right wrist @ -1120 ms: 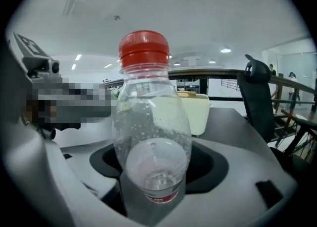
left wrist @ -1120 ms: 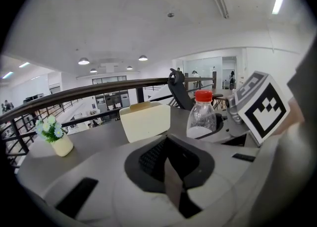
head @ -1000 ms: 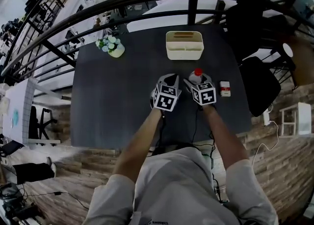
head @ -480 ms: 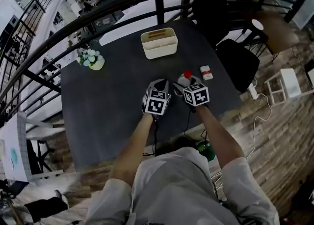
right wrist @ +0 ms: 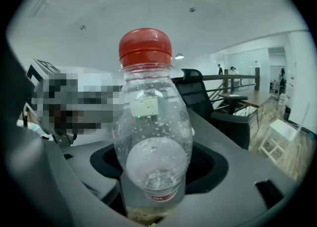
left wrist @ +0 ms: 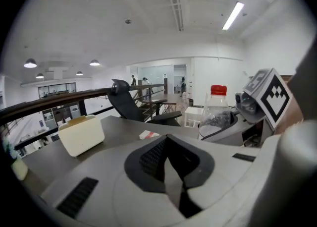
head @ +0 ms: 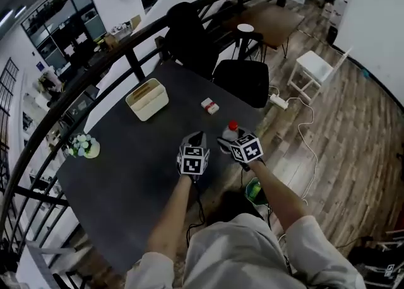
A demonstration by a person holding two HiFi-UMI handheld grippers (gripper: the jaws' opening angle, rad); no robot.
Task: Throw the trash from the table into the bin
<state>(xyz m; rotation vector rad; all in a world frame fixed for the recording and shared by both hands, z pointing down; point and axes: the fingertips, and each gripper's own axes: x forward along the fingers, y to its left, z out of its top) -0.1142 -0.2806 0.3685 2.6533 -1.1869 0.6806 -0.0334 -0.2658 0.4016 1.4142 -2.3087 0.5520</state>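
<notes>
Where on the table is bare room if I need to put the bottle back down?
Widest bare stretch: table between flower pot and left hand-held gripper. Also free between cream caddy and that pot. Crowded around small box, bottle, right hand-held gripper.
</notes>
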